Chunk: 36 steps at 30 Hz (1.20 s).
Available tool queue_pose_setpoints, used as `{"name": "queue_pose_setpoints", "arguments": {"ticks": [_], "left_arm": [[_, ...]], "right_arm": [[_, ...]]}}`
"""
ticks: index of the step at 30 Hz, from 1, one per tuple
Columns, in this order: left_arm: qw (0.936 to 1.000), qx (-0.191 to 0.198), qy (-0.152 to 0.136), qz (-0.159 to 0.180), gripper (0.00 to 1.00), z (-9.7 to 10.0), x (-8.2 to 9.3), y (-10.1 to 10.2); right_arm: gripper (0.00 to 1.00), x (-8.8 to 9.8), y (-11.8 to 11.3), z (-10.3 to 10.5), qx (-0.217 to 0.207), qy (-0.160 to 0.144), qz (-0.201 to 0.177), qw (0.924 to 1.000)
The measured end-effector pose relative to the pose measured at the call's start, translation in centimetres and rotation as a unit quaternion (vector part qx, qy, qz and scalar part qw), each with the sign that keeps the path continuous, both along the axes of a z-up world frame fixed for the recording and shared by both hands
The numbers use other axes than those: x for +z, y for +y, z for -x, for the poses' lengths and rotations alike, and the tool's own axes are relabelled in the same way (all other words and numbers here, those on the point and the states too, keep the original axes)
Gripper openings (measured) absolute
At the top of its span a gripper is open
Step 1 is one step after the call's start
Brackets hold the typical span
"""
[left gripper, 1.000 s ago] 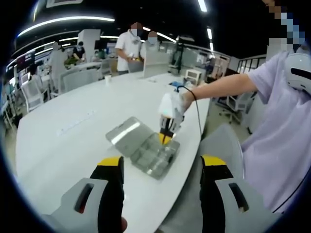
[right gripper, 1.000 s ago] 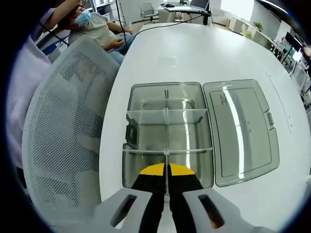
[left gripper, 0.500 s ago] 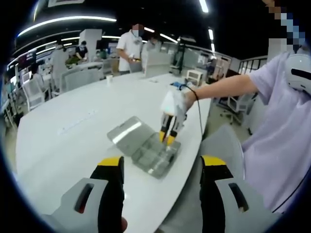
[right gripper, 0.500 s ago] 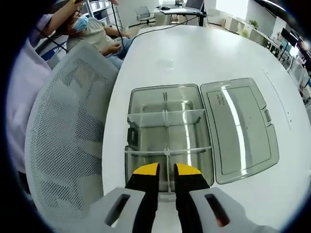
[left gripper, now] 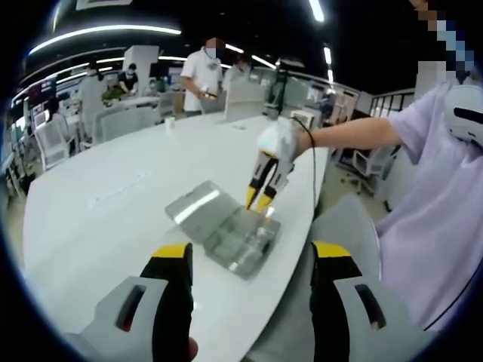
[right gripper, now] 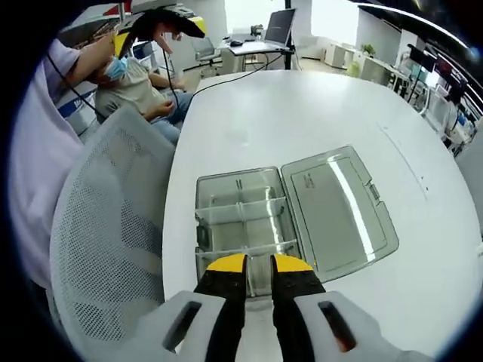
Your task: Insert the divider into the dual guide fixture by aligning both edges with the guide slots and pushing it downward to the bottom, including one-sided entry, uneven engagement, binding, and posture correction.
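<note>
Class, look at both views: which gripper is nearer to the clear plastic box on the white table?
Right. The right gripper hangs just above the near end of the clear box, jaws slightly apart. The left gripper is held well back from the box, off the table's edge.

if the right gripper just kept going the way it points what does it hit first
Probably the near dividers of the clear compartment box, which lie just ahead of the open right gripper; depth is hard to judge.

box (right gripper: 241,222) open above, chair (right gripper: 106,249) beside
</note>
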<state>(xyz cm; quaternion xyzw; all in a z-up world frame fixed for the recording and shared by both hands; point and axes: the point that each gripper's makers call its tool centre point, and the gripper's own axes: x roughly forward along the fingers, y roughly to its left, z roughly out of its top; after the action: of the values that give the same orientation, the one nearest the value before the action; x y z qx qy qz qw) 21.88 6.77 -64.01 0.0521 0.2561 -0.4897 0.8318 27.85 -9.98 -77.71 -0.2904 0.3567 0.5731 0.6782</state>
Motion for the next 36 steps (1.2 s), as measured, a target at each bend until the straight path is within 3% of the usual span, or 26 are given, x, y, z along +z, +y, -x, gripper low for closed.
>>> {"name": "queue_pose_setpoints", "arguments": {"ticks": [11, 24, 29, 36], "left_arm": [[0.9999, 0.007, -0.006, 0.006, 0.6, 0.3, 0.1, 0.6], [0.9996, 0.026, -0.006, 0.006, 0.6, 0.2, -0.9, 1.5], [0.9992, 0.04, -0.002, 0.006, 0.6, 0.0, -1.7, 2.0], [0.9986, 0.052, 0.007, 0.005, 0.6, -0.1, -2.6, 2.7]], "right_arm": [[0.08, 4.4, 0.6, -0.2, -0.039, -0.047, -0.067, 0.9959], [0.09, 11.7, 0.2, 0.6, -0.097, -0.137, -0.16, 0.9727], [0.09, 12.8, 0.3, 1.9, -0.11, -0.155, -0.185, 0.9641], [0.08, 12.9, 0.2, 4.3, -0.129, -0.17, -0.218, 0.9524]]}}
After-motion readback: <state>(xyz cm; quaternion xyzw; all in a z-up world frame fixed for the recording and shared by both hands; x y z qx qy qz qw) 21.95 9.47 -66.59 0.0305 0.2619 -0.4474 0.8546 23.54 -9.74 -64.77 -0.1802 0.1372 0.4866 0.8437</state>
